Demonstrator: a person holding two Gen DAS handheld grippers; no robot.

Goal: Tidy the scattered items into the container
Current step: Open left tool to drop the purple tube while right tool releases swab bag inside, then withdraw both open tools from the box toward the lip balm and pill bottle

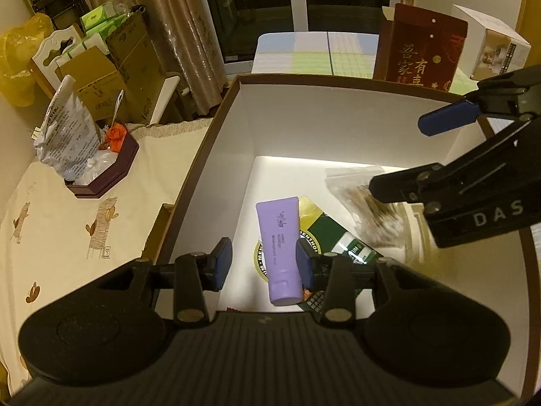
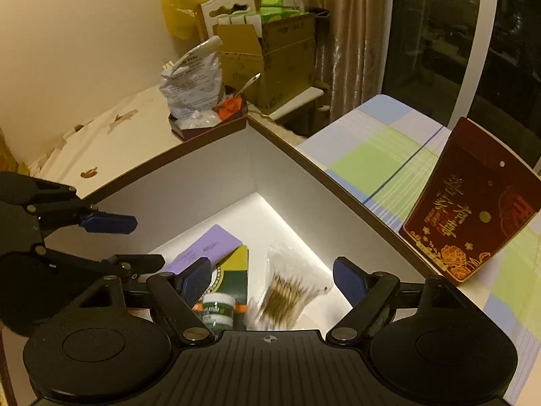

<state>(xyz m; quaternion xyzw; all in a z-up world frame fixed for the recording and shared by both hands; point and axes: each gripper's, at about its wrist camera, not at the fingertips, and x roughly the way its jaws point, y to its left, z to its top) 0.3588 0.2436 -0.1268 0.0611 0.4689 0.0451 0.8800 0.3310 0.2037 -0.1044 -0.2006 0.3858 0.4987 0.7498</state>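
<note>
A large box with a brown rim (image 1: 338, 79) (image 2: 304, 159) and white inside is the container. On its floor lie a purple tube (image 1: 279, 247) (image 2: 209, 247), a green and yellow carton (image 1: 324, 233) (image 2: 236, 267) with a small green-labelled jar (image 1: 355, 250) (image 2: 218, 304), and a clear bag of cotton swabs (image 1: 365, 209) (image 2: 290, 291), which looks blurred. My left gripper (image 1: 263, 264) (image 2: 135, 242) hangs open just above the tube, gripping nothing. My right gripper (image 2: 272, 280) (image 1: 399, 155) is open over the swab bag, with nothing between its fingers.
A purple octagonal tray (image 1: 101, 176) (image 2: 203, 125) stuffed with plastic bags sits on the cream cloth left of the box. A dark red gift box (image 1: 422, 50) (image 2: 473, 209) and a white carton (image 1: 497, 40) stand behind it. Cardboard boxes (image 1: 111, 67) are stacked beyond the table.
</note>
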